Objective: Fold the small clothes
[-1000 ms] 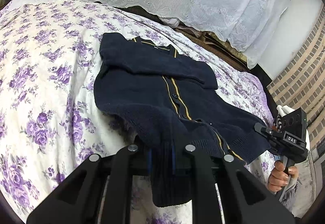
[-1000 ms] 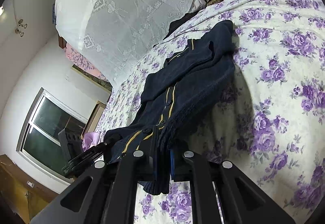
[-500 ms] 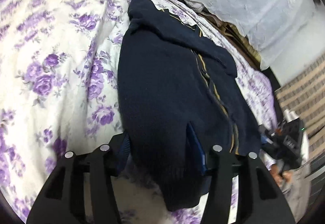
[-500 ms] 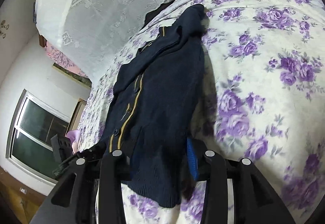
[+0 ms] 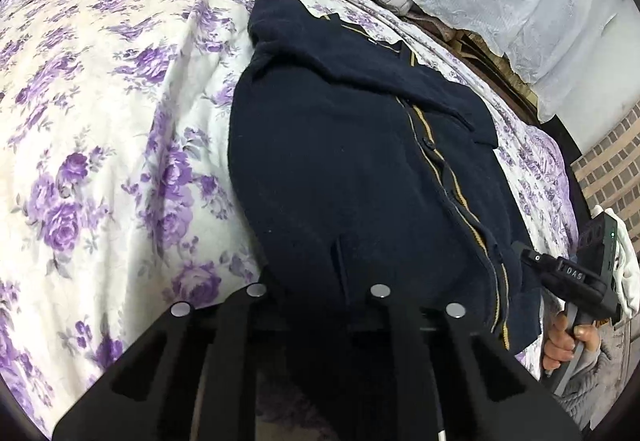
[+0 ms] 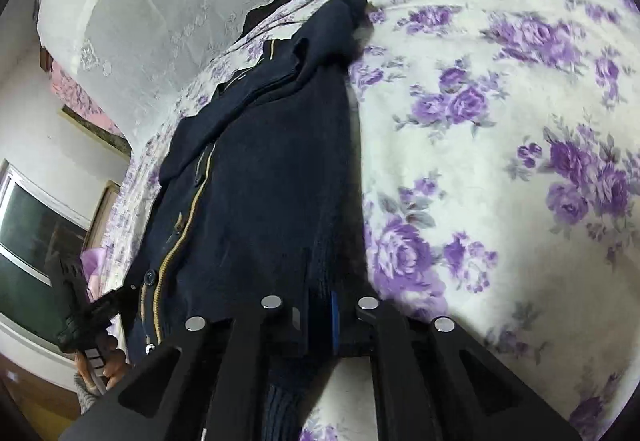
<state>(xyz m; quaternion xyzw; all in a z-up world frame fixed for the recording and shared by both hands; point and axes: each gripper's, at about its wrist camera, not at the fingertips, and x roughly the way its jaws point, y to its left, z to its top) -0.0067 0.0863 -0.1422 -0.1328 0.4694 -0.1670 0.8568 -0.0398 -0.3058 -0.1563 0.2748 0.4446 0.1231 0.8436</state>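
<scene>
We have the navy cardigan point(image 5: 340, 169) flat on the floral bedspread point(image 5: 100, 121); our left gripper point(image 5: 320, 297) and right gripper point(image 6: 320, 313) are both closing, pinching its near hem.

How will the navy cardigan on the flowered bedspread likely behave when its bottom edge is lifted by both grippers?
The cardigan will probably droop and bend, since its knit already lies in soft folds near the collar. It seems unlikely to slip: the fuzzy fabric bunches between the closing left gripper and right gripper. The bedspread may drag slightly.
</scene>
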